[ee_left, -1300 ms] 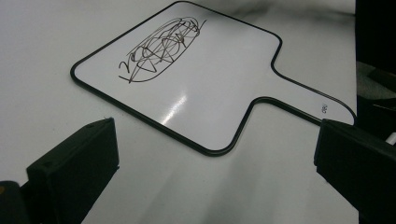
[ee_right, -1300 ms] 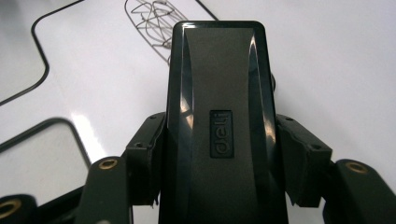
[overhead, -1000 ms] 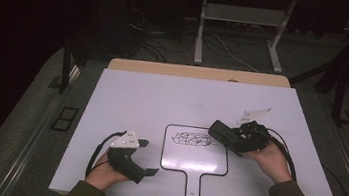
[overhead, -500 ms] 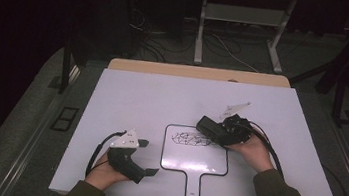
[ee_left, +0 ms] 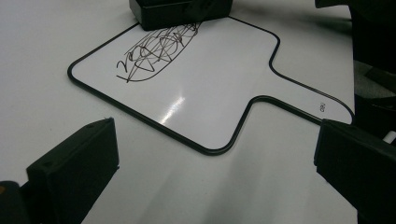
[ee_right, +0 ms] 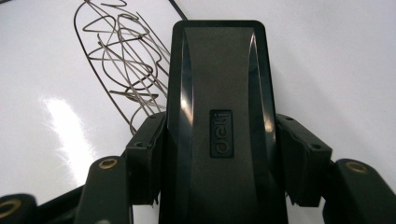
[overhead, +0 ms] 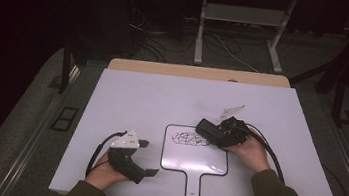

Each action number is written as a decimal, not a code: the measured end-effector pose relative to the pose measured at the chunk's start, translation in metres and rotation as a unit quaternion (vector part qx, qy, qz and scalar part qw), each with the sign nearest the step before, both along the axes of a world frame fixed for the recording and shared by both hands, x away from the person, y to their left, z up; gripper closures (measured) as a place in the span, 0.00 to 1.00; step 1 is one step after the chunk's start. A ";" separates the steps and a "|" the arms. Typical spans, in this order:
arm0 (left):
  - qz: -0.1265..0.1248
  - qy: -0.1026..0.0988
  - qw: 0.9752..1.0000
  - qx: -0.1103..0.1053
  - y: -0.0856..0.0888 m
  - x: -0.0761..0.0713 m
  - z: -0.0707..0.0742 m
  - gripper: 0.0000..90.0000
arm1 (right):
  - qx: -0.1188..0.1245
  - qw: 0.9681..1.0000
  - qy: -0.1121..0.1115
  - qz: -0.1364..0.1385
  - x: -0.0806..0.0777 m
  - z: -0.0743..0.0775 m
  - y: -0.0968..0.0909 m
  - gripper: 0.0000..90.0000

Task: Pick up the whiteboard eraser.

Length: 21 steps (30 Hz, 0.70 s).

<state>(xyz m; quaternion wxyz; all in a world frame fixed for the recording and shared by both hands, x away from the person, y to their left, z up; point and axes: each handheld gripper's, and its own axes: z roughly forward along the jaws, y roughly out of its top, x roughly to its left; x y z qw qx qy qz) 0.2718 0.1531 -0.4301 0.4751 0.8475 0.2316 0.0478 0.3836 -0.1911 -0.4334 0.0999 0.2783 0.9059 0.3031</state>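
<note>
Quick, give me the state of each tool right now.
Left tool: open, holding nothing, beside the whiteboard.
Right tool: closed on the black eraser, over the scribble.

Eraser (ee_right: 219,121) — leftward, onto scribble (overhead: 190,138)

Eraser (ee_right: 219,126): black plastic, smooth, semi-gloss w/ light streaks; moulded logo plate on top. Whiteboard (ee_left: 205,88): glossy white surface, strong lamp glare, thin black edge trim. Scribble (ee_left: 156,51): dry black marker ink. Worktop (overhead: 162,96): white, smooth, matt. Right gripper (ee_right: 219,186): matt black plastic, brass-coloured screw inserts. Left gripper (ee_left: 215,182): matt black plastic, slightly grainy.
</note>
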 end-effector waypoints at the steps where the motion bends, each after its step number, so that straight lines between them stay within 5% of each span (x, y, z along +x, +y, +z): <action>1: 0.000 0.000 1.000 0.000 0.000 0.000 0.000 0.00 | 0.000 1.000 0.001 -0.001 0.000 0.000 0.000 0.43; 12: -0.002 0.000 1.000 0.001 -0.001 0.000 0.000 0.00 | -0.007 1.000 -0.005 0.024 -0.007 0.001 0.012 0.43; 21: -0.002 0.000 1.000 0.001 0.000 0.000 0.000 0.00 | -0.008 1.000 -0.004 -0.025 0.002 0.000 -0.009 0.43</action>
